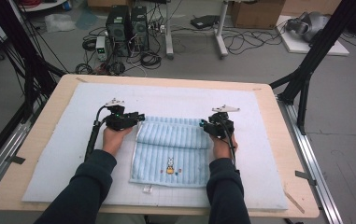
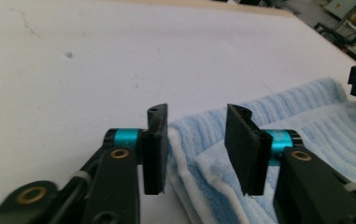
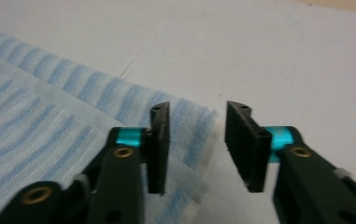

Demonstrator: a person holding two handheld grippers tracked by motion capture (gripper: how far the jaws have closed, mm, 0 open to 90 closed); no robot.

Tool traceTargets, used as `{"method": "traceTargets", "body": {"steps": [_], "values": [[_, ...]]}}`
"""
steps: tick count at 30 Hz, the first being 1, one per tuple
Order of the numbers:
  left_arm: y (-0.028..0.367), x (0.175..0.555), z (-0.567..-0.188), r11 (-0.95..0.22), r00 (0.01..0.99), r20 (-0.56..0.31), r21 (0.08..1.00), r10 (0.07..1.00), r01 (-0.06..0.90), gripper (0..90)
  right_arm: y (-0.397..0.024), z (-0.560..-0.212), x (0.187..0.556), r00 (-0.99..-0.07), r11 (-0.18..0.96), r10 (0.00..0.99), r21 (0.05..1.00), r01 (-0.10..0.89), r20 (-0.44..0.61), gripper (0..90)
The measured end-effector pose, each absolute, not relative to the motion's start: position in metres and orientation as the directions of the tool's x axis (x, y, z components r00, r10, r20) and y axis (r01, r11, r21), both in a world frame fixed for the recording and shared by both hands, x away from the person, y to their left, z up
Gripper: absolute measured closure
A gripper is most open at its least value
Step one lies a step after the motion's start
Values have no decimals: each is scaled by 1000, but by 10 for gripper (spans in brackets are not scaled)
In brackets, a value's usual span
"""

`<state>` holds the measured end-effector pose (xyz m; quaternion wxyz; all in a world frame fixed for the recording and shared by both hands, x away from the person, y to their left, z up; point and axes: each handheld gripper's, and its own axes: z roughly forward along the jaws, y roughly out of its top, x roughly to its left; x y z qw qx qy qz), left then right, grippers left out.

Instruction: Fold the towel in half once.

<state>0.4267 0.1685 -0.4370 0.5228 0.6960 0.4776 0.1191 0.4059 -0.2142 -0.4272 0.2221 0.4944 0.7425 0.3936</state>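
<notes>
Grippers, left (image 1: 140, 117) and right (image 1: 202, 124), gape over our folded towel's (image 1: 171, 151) corners; next we fold again.

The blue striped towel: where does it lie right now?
In the high view the blue striped towel lies folded mid-table on the white mat, between the left gripper and right gripper.

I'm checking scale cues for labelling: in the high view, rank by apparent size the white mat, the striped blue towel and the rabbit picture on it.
1. White padded mat, covering most of the table.
2. Light blue striped towel, folded.
3. Small embroidered rabbit picture, smallest.
</notes>
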Motion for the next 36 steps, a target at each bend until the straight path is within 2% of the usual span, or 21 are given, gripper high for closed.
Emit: {"method": "traceTargets", "body": {"steps": [2,9,17,20,23,24,25,36], "values": [[172,423,-432,18,525,-345,848,778,530,518,-219,-423,402,-412,181,908,818,546,74,513],[170,416,-431,-7,581,-368,841,727,541,508,-234,-414,390,-451,179,885,814,552,111,532],[152,420,-450,-122,580,-306,803,755,583,532,-231,-425,395,-448,206,885,758,619,125,565],[147,419,-452,-170,586,-258,800,768,576,593,-227,-434,400,-440,225,888,710,668,133,640],[147,417,-452,-197,597,-229,803,769,562,757,-225,-439,400,-467,256,874,689,678,135,783],[147,417,-451,-208,601,-216,805,769,556,821,-224,-438,399,-476,268,871,694,668,123,801],[147,416,-451,-220,609,-205,806,766,549,847,-223,-437,399,-483,283,869,695,661,106,809],[152,401,-435,-138,628,-250,853,737,503,865,-229,-423,380,-488,261,869,764,590,80,811]]}}
